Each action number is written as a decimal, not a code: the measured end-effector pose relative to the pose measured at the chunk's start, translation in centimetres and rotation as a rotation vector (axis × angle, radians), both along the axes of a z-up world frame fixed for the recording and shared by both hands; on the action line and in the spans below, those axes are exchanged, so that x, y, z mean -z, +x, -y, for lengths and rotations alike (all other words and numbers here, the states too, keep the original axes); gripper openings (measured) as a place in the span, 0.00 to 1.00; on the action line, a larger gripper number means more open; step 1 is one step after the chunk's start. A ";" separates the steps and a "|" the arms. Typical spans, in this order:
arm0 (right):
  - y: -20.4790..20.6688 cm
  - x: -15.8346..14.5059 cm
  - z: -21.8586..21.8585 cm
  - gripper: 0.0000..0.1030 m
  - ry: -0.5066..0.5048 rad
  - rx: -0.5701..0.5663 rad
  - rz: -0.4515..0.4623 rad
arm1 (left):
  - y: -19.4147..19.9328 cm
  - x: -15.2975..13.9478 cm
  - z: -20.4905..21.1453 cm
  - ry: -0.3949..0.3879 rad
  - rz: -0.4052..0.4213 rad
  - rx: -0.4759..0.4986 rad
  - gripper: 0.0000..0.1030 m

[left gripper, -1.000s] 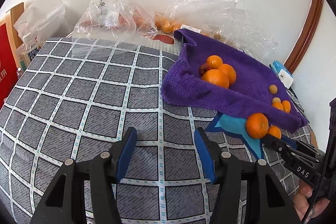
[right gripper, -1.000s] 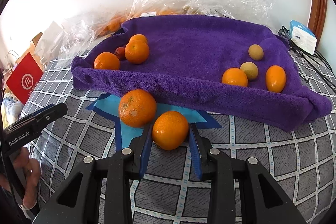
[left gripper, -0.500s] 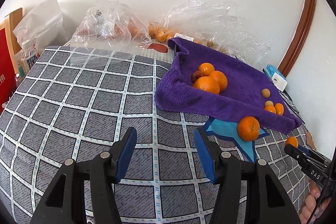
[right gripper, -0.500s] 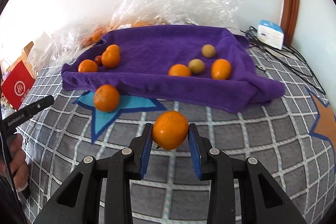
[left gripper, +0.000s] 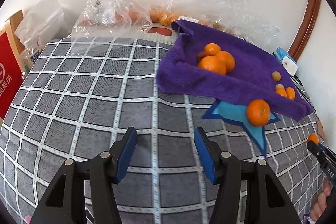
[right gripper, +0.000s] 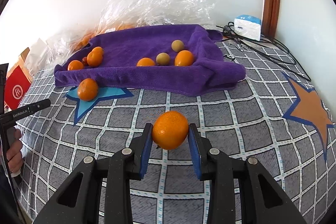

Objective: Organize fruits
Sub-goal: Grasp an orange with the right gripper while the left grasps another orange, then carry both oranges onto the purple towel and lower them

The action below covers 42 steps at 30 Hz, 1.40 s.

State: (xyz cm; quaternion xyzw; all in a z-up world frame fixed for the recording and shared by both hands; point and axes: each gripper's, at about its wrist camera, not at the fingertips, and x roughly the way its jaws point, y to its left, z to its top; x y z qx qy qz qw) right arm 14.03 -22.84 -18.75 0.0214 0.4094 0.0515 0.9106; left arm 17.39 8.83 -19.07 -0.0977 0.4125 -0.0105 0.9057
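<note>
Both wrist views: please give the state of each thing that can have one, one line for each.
Right tongs: shut on the held orange.
Held orange: gripped between both blue pads, above the checked cover.
Left tongs: open, empty.
Loose orange: lying on the blue star, beside the towel edge.
Purple towel: spread out, edges rumpled, fruits resting on it.
Plastic bags: crumpled, against the wall.

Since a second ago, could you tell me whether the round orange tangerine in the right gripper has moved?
Yes. The tangerine, clamped in the right gripper, has been carried back, away from the purple towel and blue star patch.
</note>
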 end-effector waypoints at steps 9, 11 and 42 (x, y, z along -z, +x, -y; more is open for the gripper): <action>-0.3 -0.7 1.8 0.33 0.045 0.010 0.016 | 1.4 -2.2 7.7 0.007 0.030 0.149 0.60; -0.3 -0.8 2.4 0.33 0.064 0.017 0.011 | 1.9 -2.4 9.4 0.013 0.039 0.166 0.60; 3.0 -5.0 0.4 0.33 0.039 -0.002 0.028 | 3.6 -4.1 6.2 0.004 -0.006 0.081 0.38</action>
